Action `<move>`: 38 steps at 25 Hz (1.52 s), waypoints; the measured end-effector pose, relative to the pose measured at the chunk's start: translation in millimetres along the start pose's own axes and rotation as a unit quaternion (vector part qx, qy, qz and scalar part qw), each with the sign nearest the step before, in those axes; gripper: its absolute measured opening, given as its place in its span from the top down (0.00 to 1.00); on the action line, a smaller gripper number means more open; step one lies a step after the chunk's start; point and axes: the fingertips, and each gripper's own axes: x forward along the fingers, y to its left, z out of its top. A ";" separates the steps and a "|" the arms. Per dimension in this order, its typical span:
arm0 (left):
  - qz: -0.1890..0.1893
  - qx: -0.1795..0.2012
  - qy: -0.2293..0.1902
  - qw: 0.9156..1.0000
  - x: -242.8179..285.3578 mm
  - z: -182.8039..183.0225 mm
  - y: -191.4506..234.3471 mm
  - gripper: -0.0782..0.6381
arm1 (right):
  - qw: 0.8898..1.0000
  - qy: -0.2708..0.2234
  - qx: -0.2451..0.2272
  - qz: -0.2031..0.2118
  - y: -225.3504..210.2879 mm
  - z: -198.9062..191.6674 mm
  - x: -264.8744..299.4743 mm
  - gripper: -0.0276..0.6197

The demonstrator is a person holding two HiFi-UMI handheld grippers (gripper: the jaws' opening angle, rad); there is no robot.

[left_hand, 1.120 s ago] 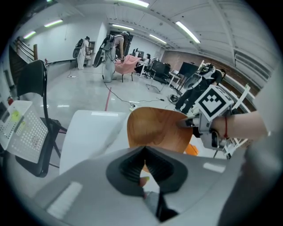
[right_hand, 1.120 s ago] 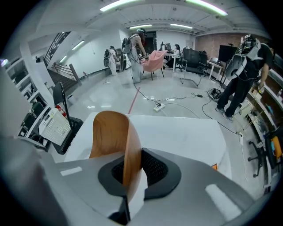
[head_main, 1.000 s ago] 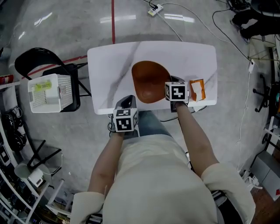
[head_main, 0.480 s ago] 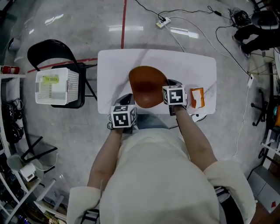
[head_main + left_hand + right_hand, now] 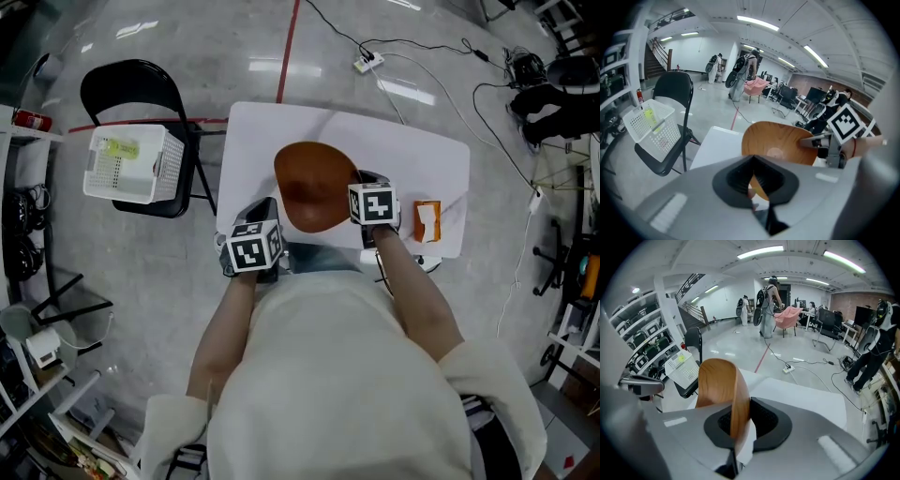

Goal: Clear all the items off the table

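Note:
A brown wooden oval dish [image 5: 314, 183] hangs tilted above the white table [image 5: 412, 150], held at both sides. My left gripper [image 5: 272, 214] is shut on its near-left rim; in the left gripper view the dish [image 5: 780, 145] runs down into the closed jaws [image 5: 752, 187]. My right gripper [image 5: 362, 184] is shut on the right rim, and in the right gripper view the dish [image 5: 715, 385] stands edge-on in the pinch [image 5: 738, 427]. An orange packet [image 5: 427, 221] lies on the table just right of the right gripper.
A white mesh basket [image 5: 131, 164] sits on a black folding chair [image 5: 122, 89] left of the table. Cables and a power strip [image 5: 366, 63] lie on the floor beyond it. Shelves stand at the far left edge [image 5: 19, 253].
Both grippers have risen with the dish between them and carried it a little to the left over the table. The orange packet has stayed where it was.

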 end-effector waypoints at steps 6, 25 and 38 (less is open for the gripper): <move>0.011 -0.010 -0.010 1.000 -21.9 -0.6 37.0 0.88 | 1.000 -0.006 -0.024 0.007 39.4 12.7 -3.5 0.94; 0.043 -0.041 -0.034 0.998 -99.1 15.6 209.3 0.88 | 0.997 0.001 -0.058 0.059 234.9 71.7 30.6 0.94; 0.066 -0.076 -0.049 0.994 -132.2 20.2 319.1 0.88 | 0.992 0.005 -0.089 0.091 355.6 123.3 60.2 0.94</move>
